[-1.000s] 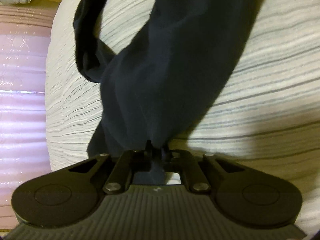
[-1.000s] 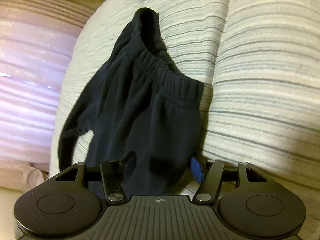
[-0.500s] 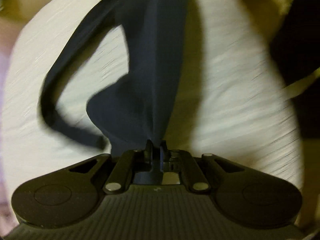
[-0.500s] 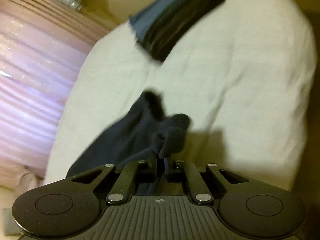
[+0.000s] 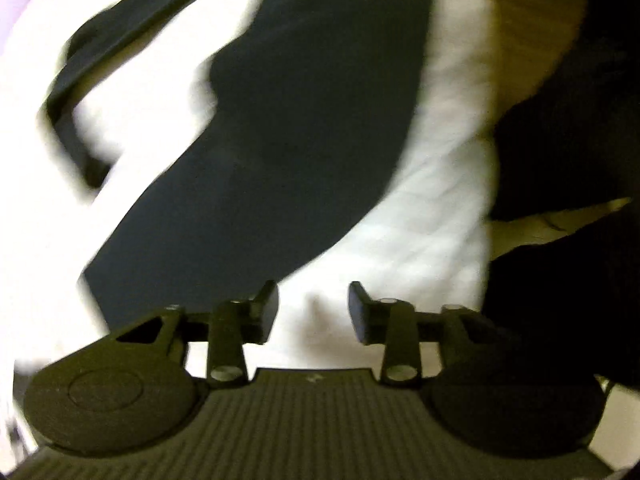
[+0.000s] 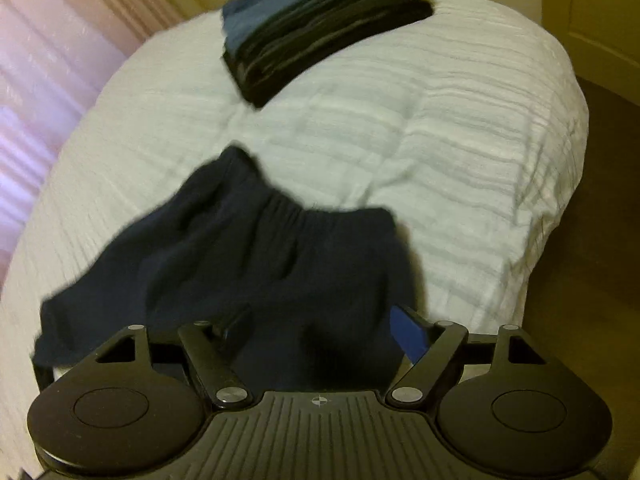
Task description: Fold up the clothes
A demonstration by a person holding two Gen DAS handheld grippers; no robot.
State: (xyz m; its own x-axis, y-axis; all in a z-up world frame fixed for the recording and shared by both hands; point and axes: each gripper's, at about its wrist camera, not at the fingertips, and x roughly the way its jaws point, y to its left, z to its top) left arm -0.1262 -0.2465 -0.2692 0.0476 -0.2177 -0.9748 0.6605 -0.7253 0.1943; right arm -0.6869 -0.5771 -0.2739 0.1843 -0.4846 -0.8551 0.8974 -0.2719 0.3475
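Both grippers' fingers spread wide above dark trousers on bedspread.

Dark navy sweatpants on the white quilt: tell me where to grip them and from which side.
Grip the gathered elastic waistband of the dark navy sweatpants, coming from the near edge with the right gripper, whose open jaws already straddle the fabric. The waistband is the thick, defined edge; the rest lies rumpled.
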